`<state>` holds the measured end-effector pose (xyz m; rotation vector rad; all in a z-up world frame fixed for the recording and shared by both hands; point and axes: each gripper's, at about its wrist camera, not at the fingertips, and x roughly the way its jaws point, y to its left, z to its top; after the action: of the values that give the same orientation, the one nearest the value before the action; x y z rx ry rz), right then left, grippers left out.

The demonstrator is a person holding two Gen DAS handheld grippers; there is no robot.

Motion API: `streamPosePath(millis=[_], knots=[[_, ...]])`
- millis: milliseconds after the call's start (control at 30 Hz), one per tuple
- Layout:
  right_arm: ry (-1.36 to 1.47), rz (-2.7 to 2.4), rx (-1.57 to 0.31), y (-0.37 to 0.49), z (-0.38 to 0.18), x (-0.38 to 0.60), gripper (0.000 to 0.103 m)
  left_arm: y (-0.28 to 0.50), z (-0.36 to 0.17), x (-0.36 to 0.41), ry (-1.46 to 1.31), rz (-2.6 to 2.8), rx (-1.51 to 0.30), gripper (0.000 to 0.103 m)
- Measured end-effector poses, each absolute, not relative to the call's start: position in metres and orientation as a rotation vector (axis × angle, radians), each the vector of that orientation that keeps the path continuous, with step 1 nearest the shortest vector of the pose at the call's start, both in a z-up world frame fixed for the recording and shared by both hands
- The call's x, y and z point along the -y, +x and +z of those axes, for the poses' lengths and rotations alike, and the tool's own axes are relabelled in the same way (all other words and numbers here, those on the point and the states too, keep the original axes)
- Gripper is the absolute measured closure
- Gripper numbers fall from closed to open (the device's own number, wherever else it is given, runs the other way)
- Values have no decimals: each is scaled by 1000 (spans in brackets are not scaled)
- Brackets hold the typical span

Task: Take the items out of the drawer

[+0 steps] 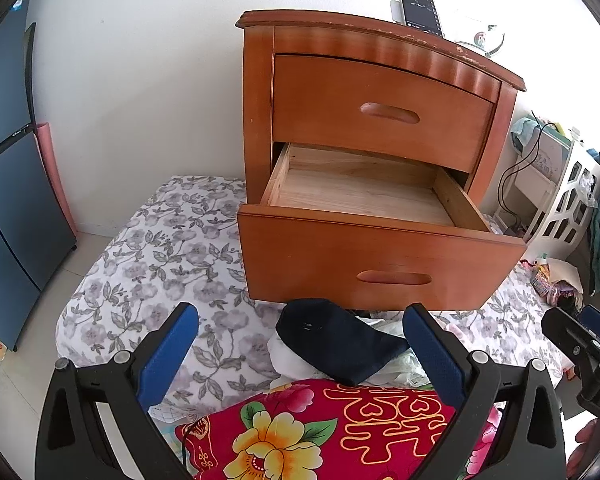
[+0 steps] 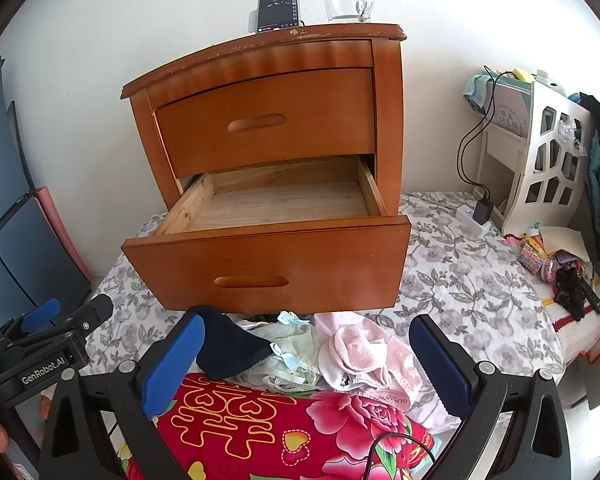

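Left wrist view shows my left gripper (image 1: pixel 300 332) spread wide, holding nothing, with a dark blue garment (image 1: pixel 336 340) lying between its fingers on the floral sheet (image 1: pixel 160 248). Beyond it, the lower drawer (image 1: pixel 364 196) stands pulled out, bare wood inside. My right gripper (image 2: pixel 306 338) is also wide, hovering over pale green (image 2: pixel 292 344) and pink clothes (image 2: pixel 360 352).

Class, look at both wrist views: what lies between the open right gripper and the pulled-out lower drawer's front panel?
In the right wrist view, a clothing pile: dark navy cloth, pale green garment and pink socks lie between the right gripper and the lower wooden drawer.
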<state>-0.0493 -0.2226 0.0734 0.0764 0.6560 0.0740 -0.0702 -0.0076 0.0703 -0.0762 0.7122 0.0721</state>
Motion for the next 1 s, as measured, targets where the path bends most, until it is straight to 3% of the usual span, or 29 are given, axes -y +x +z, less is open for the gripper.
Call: streamPosePath(millis=[1000], knots=[[76,72,-659,-50,72,222,0,-71,68,11,-13,122,-722,1]])
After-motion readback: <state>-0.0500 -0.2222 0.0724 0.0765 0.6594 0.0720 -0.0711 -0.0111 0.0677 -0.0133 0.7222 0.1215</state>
